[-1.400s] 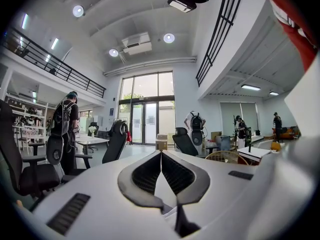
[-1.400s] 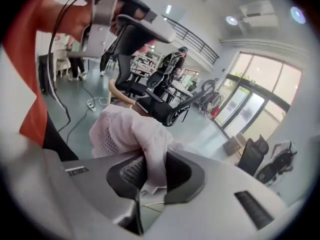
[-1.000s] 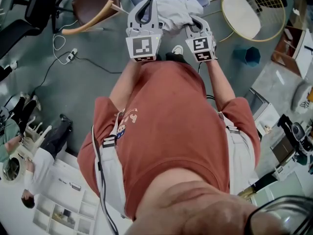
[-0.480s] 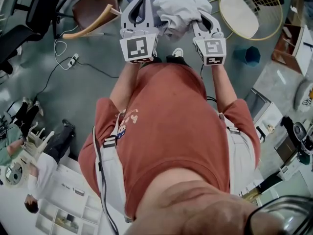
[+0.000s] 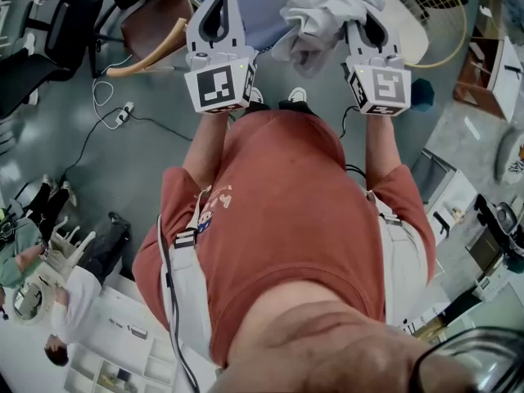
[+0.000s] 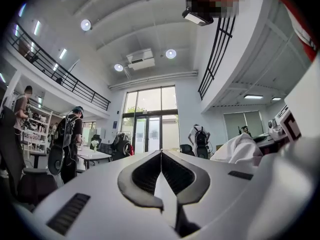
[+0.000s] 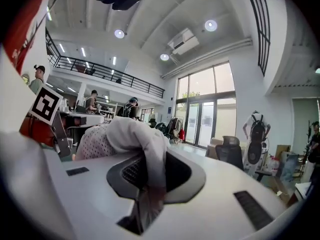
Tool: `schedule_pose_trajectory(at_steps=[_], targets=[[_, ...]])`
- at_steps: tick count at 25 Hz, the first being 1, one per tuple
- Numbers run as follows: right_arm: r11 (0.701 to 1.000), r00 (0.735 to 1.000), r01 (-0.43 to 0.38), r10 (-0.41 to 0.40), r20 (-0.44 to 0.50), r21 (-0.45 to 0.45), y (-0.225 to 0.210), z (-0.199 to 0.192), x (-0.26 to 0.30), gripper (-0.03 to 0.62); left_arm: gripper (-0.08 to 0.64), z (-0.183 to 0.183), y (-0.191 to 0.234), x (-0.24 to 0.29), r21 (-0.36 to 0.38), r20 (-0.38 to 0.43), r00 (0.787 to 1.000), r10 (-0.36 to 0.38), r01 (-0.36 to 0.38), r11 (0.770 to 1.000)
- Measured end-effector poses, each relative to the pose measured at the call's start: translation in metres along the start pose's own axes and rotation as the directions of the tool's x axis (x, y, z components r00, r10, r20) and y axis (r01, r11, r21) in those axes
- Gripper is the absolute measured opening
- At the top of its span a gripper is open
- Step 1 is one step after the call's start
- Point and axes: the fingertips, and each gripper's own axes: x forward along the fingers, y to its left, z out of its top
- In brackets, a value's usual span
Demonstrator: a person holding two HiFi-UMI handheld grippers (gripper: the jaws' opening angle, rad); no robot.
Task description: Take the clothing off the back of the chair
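Observation:
The clothing [image 5: 321, 8] is a pale grey-white bundle, lifted high and hanging bunched from my right gripper [image 5: 363, 24], which is shut on it. In the right gripper view a fold of the clothing [image 7: 132, 139] drapes over and between the jaws of the right gripper [image 7: 149, 160]. My left gripper [image 5: 219, 8] is beside it on the left, apart from the cloth, jaws closed together with nothing between them [image 6: 160, 153]. The clothing [image 6: 241, 149] shows at the right of the left gripper view. Below the bundle a blue-grey chair [image 5: 266, 29] is partly hidden.
A brown chair with a wooden arm [image 5: 151, 24] stands to the left, and a round yellow wire chair [image 5: 438, 19] to the right. A teal bin [image 5: 422, 93] and a cable with a power strip [image 5: 121, 111] lie on the floor. People stand at desks farther off.
Both grippers have risen. The clothing went up with the right gripper, away from the chair, and now hangs higher and more bunched.

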Motion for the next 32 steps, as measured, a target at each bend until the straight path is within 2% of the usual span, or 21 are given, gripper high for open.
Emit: schedule_pose_trajectory(at_steps=[7,14,17,21,25,32], targets=[[0.997,0.987,0.075,-0.078,0.142,0.029,-0.025,0.066,-0.016,0.069,0.02,0.045,0.003,0.003,0.013,0.06,0.998,0.024,-0.025,1.0],[0.99,0.943,0.13,-0.143,0.301,0.063,-0.049,0.141,-0.036,0.069,0.02,0.104,-0.002,0.005,0.003,0.115,0.993,0.011,-0.011,1.0],[0.985,0.922,0.163,-0.175,0.346,0.065,-0.053,0.168,-0.046,0.069,0.02,0.127,-0.003,0.003,0.028,0.134,0.991,0.006,-0.01,1.0],[0.977,0.902,0.207,-0.21,0.377,0.051,-0.056,0.191,-0.046,0.069,0.02,0.148,0.0,0.006,0.067,0.174,0.985,0.007,-0.019,0.998],[0.974,0.894,0.223,-0.225,0.387,0.049,-0.056,0.203,-0.039,0.07,0.02,0.168,0.006,0.008,0.099,0.211,0.978,0.006,-0.027,0.995],[0.972,0.893,0.223,-0.232,0.387,0.068,-0.059,0.211,-0.038,0.071,0.02,0.183,0.016,0.005,0.079,0.223,0.975,0.01,-0.029,0.996]])
